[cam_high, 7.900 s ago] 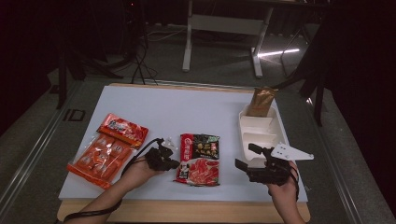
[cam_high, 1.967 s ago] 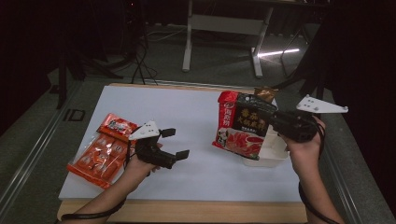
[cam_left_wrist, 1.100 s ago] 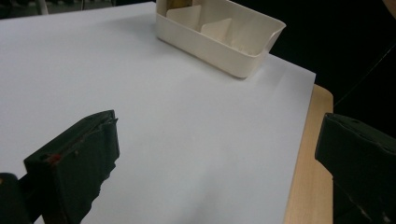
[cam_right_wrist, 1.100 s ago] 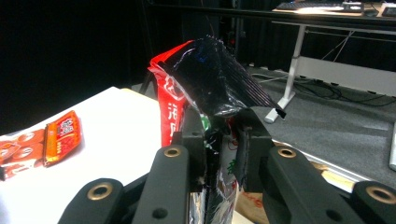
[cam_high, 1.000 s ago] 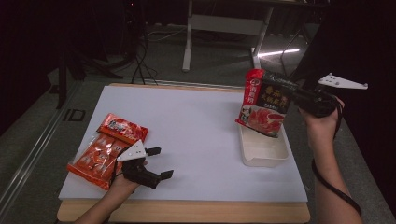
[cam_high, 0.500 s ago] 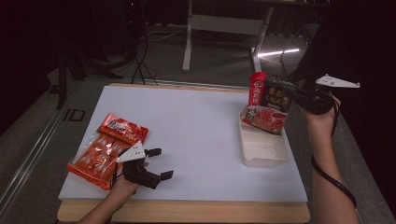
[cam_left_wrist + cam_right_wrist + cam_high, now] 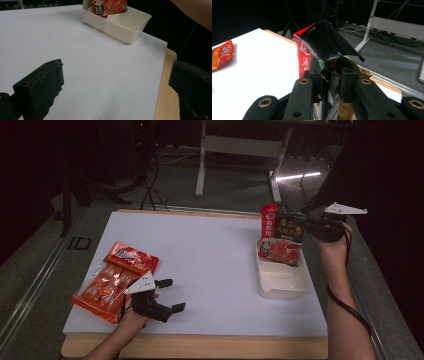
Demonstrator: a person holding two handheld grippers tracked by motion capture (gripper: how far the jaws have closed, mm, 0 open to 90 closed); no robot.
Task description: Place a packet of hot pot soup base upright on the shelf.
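Note:
A black-and-red snack packet [image 7: 281, 237] hangs upright over the far end of the white tray [image 7: 282, 285] at the table's right side. Its lower edge dips into the tray. My right gripper [image 7: 306, 226] is shut on the packet's right edge; in the right gripper view the crumpled packet [image 7: 324, 47] is pinched between the jaws of the right gripper [image 7: 329, 75]. My left gripper [image 7: 170, 295] rests low near the table's front left, open with nothing between its fingers. The left gripper view looks across the white surface to the tray [image 7: 120, 25] and the packet [image 7: 108, 6].
Two orange-red packets [image 7: 131, 257] [image 7: 102, 290] lie at the left edge, just left of my left hand. A brown bag [image 7: 359, 72] peeks out behind the held packet. The tray's near compartment [image 7: 280, 277] holds nothing. White table surface [image 7: 215, 255] spreads between the hands.
My right hand has come down and slightly nearer with the packet, bringing its bottom edge into the tray's far end. The left gripper has stayed put.

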